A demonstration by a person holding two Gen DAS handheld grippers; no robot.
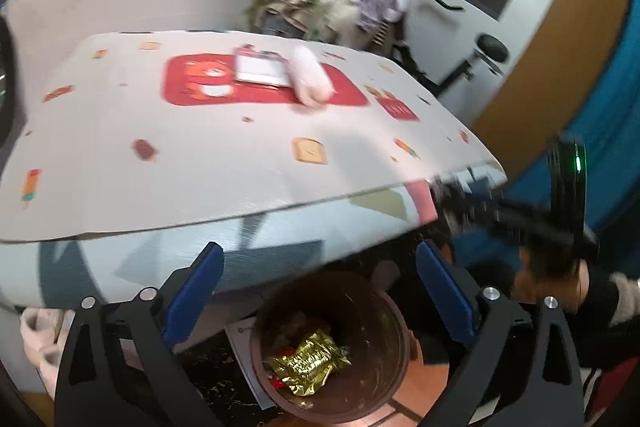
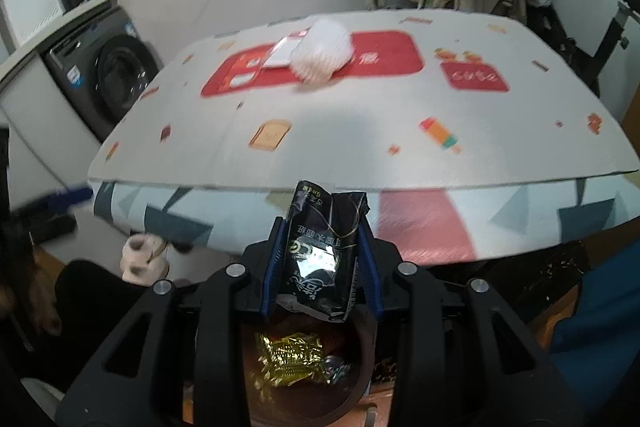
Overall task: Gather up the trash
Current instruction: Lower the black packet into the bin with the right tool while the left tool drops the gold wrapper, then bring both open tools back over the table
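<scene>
While my right gripper (image 2: 322, 259) pinched a black packet (image 2: 324, 251), my left gripper (image 1: 320, 291) hung wide open and empty.

Both sets of fingers hovered over the brown bin (image 1: 384, 339), which lay below and between them with a gold wrapper (image 1: 308, 361) inside. My right fingers (image 2: 274, 267) pressed the packet from both sides, its lower end just over the bin's rim (image 2: 356, 399). Beyond the fingertips stretched the table (image 2: 360, 139), where a white wad (image 2: 322, 53) and a flat card (image 2: 284, 53) lay touching on the red patch, well apart from either gripper.
</scene>
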